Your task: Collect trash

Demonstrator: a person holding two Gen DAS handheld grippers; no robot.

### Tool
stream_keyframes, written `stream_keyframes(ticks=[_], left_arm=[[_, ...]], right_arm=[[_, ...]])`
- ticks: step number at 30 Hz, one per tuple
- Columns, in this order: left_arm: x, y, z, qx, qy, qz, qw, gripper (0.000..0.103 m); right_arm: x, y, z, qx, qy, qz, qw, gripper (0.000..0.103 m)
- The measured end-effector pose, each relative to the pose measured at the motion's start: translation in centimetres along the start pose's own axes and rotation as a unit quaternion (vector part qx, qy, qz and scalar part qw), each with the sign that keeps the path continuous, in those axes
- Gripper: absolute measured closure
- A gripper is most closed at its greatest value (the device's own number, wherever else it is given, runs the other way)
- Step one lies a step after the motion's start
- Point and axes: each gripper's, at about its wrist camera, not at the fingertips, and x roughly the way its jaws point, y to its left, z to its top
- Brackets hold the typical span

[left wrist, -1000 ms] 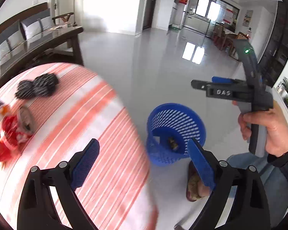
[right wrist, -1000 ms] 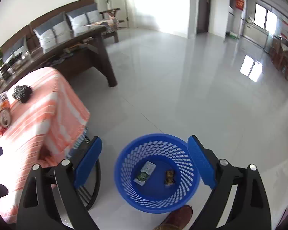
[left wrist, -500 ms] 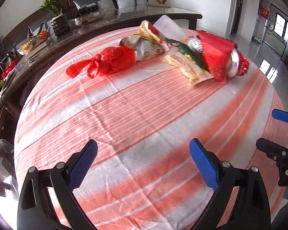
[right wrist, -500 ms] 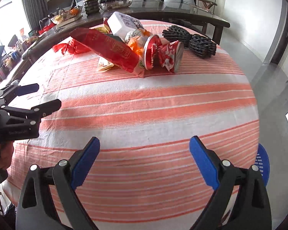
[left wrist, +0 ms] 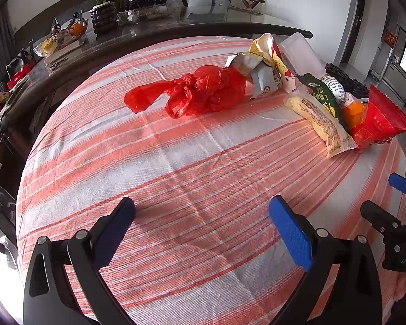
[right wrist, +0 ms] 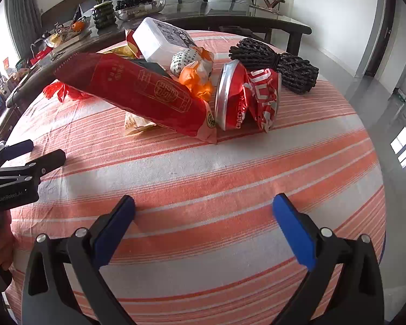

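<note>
Here, a crushed red can lies among crumpled wrappers.

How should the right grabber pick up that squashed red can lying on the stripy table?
Probably across the crushed red can's crumpled middle, coming from the near, open side of the striped tablecloth. It lies on its side with the silver rim toward the long red wrapper, so the open right gripper should straddle the dented body.

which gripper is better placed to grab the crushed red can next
Right, probably. The right gripper is open and faces the crushed red can over bare cloth; the left gripper points toward the red plastic bag.
</note>
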Motion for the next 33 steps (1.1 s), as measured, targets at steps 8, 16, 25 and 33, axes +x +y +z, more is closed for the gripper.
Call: stream_keyframes(ticks=[8, 16, 25, 33], left_arm=[[0.7, -0.1, 0.9, -0.008, 0.0, 0.004, 1.0, 0.004], [0.8, -0.1, 0.9, -0.009, 0.0, 0.002, 1.0, 0.004], [0.8, -0.1, 0.9, -0.008, 0.0, 0.003, 1.0, 0.004], [0.8, -0.1, 0.9, -0.009, 0.0, 0.002, 1.0, 0.004]], right_arm=[[1.3, -0.4, 1.9, 0.006, 0.001, -0.003, 1.0, 0.004], [1.2, -0.4, 1.8, 0.006, 0.001, -0.003, 1.0, 0.004], [1.2, -0.4, 1.8, 0.006, 0.001, -0.003, 1.0, 0.004], [1.2, -0.4, 1.8, 0.006, 0.001, -0.003, 1.0, 0.004]])
